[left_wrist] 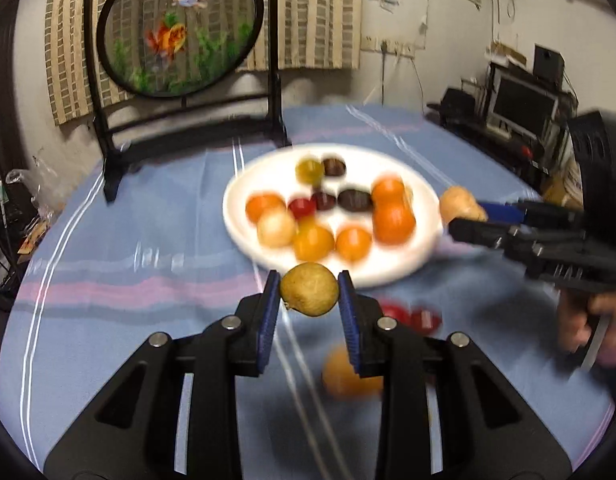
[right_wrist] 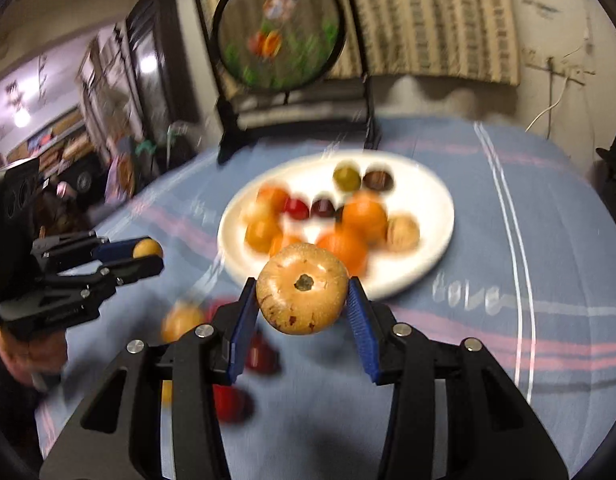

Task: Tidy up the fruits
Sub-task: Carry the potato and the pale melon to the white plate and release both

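A white plate (left_wrist: 244, 196) holds several orange, red, dark and pale fruits; it also shows in the right wrist view (right_wrist: 427, 200). My left gripper (left_wrist: 309, 294) is shut on a small tan fruit (left_wrist: 309, 289), held above the cloth just before the plate's near rim. My right gripper (right_wrist: 302, 300) is shut on a larger pale orange fruit (right_wrist: 302, 288), near the plate's rim. In the left wrist view the right gripper (left_wrist: 465, 216) holds its fruit (left_wrist: 457, 202) at the plate's right edge. In the right wrist view the left gripper (right_wrist: 150, 258) shows at left.
Loose red fruits (left_wrist: 411, 316) and an orange fruit (left_wrist: 343, 376) lie on the blue striped tablecloth (left_wrist: 128, 260) near me. A round goldfish screen on a black stand (left_wrist: 180, 28) stands behind the plate. Shelves and electronics (left_wrist: 519, 104) are at the right.
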Demonstrator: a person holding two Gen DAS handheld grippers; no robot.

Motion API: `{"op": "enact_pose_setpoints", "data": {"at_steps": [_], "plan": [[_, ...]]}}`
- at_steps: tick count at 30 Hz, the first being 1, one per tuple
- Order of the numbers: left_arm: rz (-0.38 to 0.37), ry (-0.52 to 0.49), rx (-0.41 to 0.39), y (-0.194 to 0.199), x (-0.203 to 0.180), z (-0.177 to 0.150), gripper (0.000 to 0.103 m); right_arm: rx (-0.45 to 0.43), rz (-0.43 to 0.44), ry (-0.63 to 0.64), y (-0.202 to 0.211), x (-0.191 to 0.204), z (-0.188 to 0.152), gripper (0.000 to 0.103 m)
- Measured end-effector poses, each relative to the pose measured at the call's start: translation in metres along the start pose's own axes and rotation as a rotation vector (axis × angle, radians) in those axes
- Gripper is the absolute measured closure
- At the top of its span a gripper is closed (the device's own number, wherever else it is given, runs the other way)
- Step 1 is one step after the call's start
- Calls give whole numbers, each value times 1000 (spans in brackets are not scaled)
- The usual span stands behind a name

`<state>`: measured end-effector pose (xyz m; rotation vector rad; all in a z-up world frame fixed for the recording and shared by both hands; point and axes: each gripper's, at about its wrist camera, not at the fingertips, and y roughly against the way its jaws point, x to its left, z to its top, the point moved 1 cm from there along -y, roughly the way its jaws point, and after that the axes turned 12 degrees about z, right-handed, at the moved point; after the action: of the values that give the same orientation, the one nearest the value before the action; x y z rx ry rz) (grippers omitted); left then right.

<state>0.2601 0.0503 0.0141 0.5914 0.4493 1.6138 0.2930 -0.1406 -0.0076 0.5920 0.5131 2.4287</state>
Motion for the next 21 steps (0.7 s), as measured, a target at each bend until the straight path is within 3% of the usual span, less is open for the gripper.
{"op": "enact_pose_setpoints", "data": {"at_steps": [5,13,14,15,16,17,21], "plan": [[-4,38,0,-46,2,53,73,-8,-72,4,-39,-16,26,58],[-16,45,77,-102,-3,67,73,11,-59,6,-72,-28,38,58],[-12,47,80,-103,-3,68,69,18,-56,6,-75,-29,40,56],[-1,52,81,-104,-3,69,45,26,-66,14,-76,-29,41,45],[47,63,64,-101,-1,70,33,16,-80,20,-74,-28,42,37],[64,68,45,-98,1,71,30,-10,-90,29,-68,-26,42,33],[63,85,19,-73,12,69,28,-80,-96,35,-42,-21,49,33]]}}
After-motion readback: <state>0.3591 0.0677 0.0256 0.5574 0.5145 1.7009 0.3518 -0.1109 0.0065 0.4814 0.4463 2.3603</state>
